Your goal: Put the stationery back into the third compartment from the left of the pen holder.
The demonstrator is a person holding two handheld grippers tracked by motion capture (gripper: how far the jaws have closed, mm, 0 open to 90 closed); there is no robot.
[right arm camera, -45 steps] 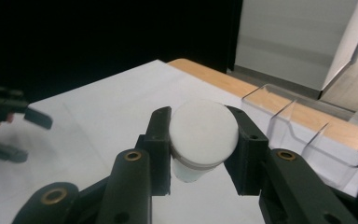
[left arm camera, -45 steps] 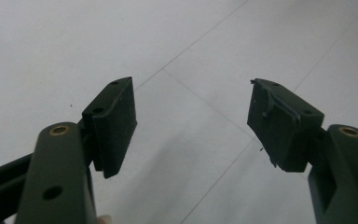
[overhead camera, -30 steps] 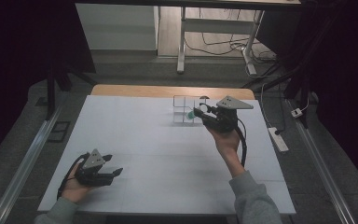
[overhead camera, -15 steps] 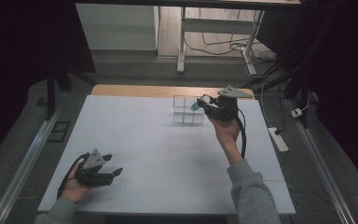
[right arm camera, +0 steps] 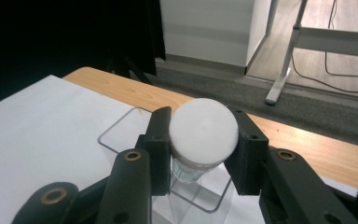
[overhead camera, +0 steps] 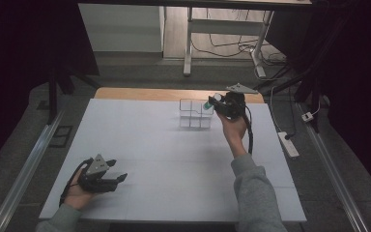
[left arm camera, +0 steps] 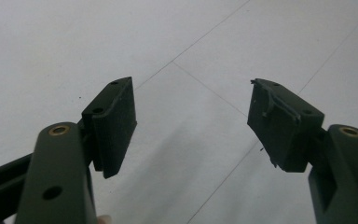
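Note:
A small bottle with a white cap (right arm camera: 204,130) and a greenish body (overhead camera: 208,104) is held over a clear plastic rack (overhead camera: 194,115) of square compartments at the table's far middle. My right gripper (overhead camera: 216,102) is shut on the bottle, its jaws pressing both sides below the cap, right above the rack's right side (right arm camera: 200,191). My left gripper (overhead camera: 118,180) rests low at the table's near left, open, with nothing between its pads (left arm camera: 116,123); beneath it lies bare white table surface.
The white table top (overhead camera: 140,140) has a wooden strip (overhead camera: 140,93) along its far edge. A power strip (overhead camera: 288,144) lies on the floor to the right. Metal rails (overhead camera: 26,166) run along both sides, and desk legs with cables (overhead camera: 207,46) stand beyond.
My right gripper has carried the bottle farther from the person and slightly right, from beside the rack to above its right side. The left gripper has stayed put.

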